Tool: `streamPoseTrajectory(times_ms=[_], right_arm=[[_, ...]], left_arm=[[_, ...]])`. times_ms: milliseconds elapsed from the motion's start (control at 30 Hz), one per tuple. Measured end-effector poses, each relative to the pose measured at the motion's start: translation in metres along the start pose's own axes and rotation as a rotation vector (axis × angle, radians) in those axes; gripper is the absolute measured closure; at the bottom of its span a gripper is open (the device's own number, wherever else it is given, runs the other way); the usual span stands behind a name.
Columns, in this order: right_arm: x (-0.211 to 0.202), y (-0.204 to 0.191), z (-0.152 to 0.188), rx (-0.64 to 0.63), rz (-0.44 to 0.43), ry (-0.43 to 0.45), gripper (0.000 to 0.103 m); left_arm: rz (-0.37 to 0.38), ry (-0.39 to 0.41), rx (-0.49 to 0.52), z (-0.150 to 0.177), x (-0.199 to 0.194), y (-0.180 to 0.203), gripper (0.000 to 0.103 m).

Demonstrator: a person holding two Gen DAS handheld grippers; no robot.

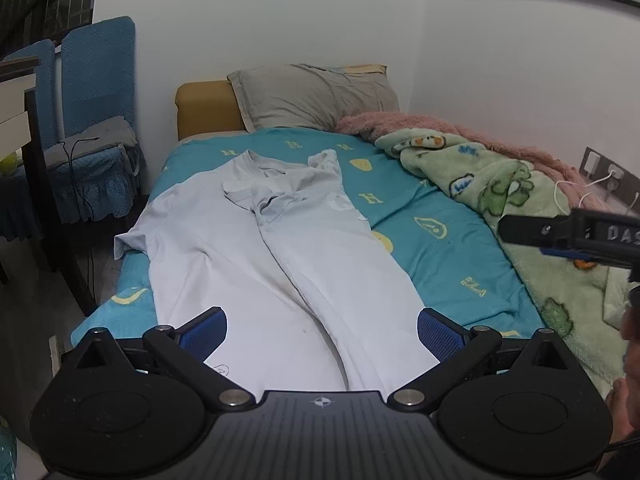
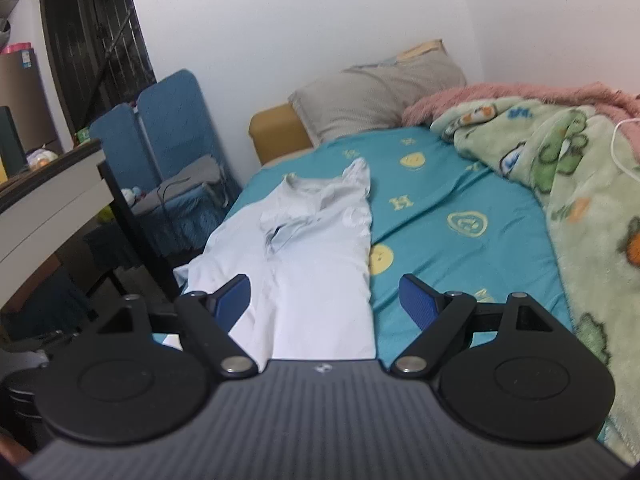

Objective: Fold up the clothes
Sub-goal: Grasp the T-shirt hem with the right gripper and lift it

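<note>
A pale shirt (image 1: 256,248) lies spread along the left half of the bed's teal sheet (image 1: 440,240), mid-frame. The left gripper (image 1: 322,332) at the bottom stands wide open, holding nothing. The right gripper (image 2: 325,300), also low in its frame, is open and empty too.

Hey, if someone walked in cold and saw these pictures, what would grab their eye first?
Probably the pale shirt, spread lengthwise down the left side of the teal sheet, one sleeve hanging off the bed's edge. Next, the green cartoon blanket bunched along the wall side, a pink one behind it. Both the left gripper and right gripper hover over the shirt's near end, jaws wide, holding nothing.
</note>
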State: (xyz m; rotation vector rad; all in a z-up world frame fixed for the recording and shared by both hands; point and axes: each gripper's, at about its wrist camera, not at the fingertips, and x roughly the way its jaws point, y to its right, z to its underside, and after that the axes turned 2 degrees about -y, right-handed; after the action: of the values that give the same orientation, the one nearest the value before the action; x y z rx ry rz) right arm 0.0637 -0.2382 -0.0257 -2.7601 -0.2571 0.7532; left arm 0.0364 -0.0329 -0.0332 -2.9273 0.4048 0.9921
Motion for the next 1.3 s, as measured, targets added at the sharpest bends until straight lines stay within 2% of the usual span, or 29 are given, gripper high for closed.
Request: streamPoseTrajectory(times_ms=[200,367,533,700,833,967,1033,1100,1133,1167,1200,1300], right_arm=[[0.049,-0.026,-0.017,-0.109,-0.014,-0.119,0.02],[0.123,-0.073,-0.038,-0.258,-0.096,-0.192,0.021],[0.229,-0.158,-0.037,-0.423,-0.194,-0.267,0.025],[0.325,-0.233,-0.02,-0.449,-0.272,-0.347,0.028],[0.38,-0.277,0.0,-0.572,-0.233,-0.349,0.035],[0.417,-0.298,0.016,-0.665,-0.193,-0.344,0.038],[0.429,-0.303,0.021,-0.704,-0.169,-0.334,0.046],[0.435,-0.306,0.023,-0.727,-0.141,-0.32,0.072],[0.434,-0.306,0.022,-0.725,-0.139,-0.306,0.077],[0.434,-0.306,0.021,-0.723,-0.136,-0.292,0.089],[0.432,-0.305,0.018,-0.71,-0.137,-0.273,0.095],[0.415,-0.294,-0.002,-0.619,-0.134,-0.183,0.098]], left_arm=[[-0.023,0.021,-0.001,0.0,-0.018,-0.02,0.001],[-0.064,0.043,-0.041,-0.001,-0.022,-0.053,0.001],[-0.113,0.036,-0.146,0.002,-0.016,-0.096,0.0],[-0.171,0.001,-0.289,0.01,0.002,-0.135,0.0],[-0.19,-0.037,-0.38,0.016,0.019,-0.16,0.0],[-0.21,-0.06,-0.444,0.021,0.029,-0.179,0.0],[-0.204,-0.07,-0.463,0.023,0.032,-0.185,0.0],[-0.196,-0.079,-0.478,0.025,0.034,-0.19,0.0],[-0.193,-0.082,-0.484,0.026,0.034,-0.192,0.0],[-0.193,-0.078,-0.487,0.027,0.033,-0.191,0.0],[-0.192,-0.074,-0.491,0.029,0.032,-0.192,0.0],[-0.186,-0.055,-0.504,0.032,0.031,-0.193,0.0]])
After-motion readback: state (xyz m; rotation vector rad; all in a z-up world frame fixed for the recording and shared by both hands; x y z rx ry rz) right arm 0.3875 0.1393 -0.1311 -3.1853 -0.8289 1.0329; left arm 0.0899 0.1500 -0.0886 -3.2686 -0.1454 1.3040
